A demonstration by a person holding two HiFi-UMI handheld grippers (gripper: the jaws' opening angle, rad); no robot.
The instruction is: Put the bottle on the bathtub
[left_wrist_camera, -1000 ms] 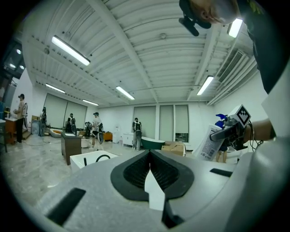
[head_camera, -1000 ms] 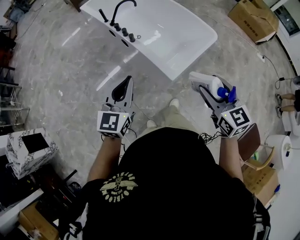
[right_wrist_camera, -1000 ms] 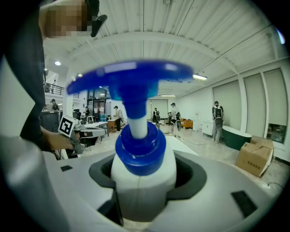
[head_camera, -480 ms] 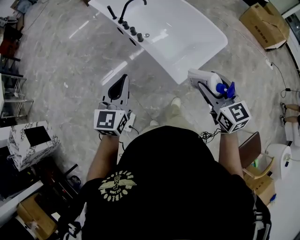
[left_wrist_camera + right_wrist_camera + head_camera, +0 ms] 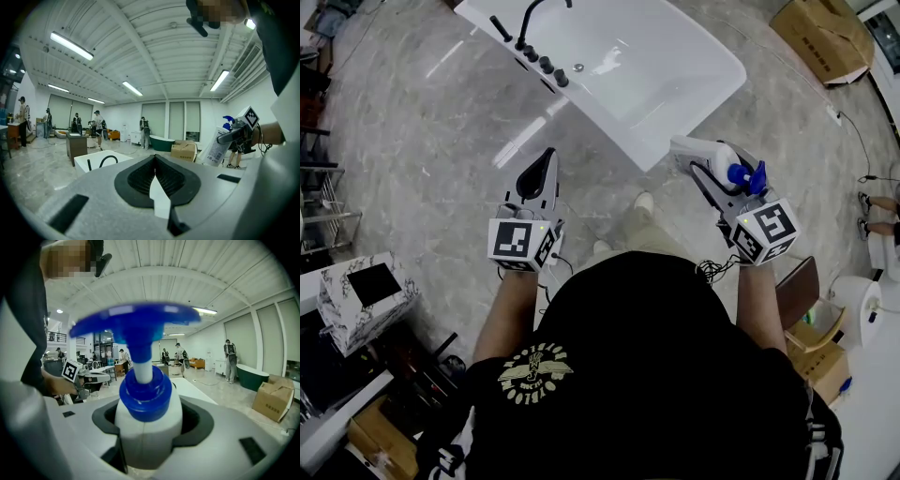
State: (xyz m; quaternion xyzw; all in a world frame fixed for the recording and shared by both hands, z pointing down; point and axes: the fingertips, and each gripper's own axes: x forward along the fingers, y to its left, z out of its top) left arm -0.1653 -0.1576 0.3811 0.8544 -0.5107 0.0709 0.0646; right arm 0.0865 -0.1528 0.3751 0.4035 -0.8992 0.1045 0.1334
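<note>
A white pump bottle [image 5: 712, 159] with a blue pump top [image 5: 140, 352] is clamped in my right gripper [image 5: 712, 173], held in the air just off the near right corner of the white bathtub [image 5: 694, 103]. The bottle's blue collar fills the right gripper view, with the jaws pressed on its shoulders. My left gripper [image 5: 539, 180] hangs over the marble floor, left of the tub's near end, jaws closed together with nothing between them. In the left gripper view, the bottle [image 5: 216, 145] shows at the right and the tub [image 5: 96, 161] lies ahead.
A black faucet [image 5: 534, 19] and several black knobs [image 5: 546, 67] line the tub's left rim. Cardboard boxes [image 5: 820, 37] stand at the far right. A marble-patterned box [image 5: 361, 300] sits at the left. A chair [image 5: 806, 300] is near my right side. Several people stand far off in the hall.
Both grippers have stayed nearly in place relative to my body while the tub has drawn slightly closer and shifted in view. The bottle remains clamped.
</note>
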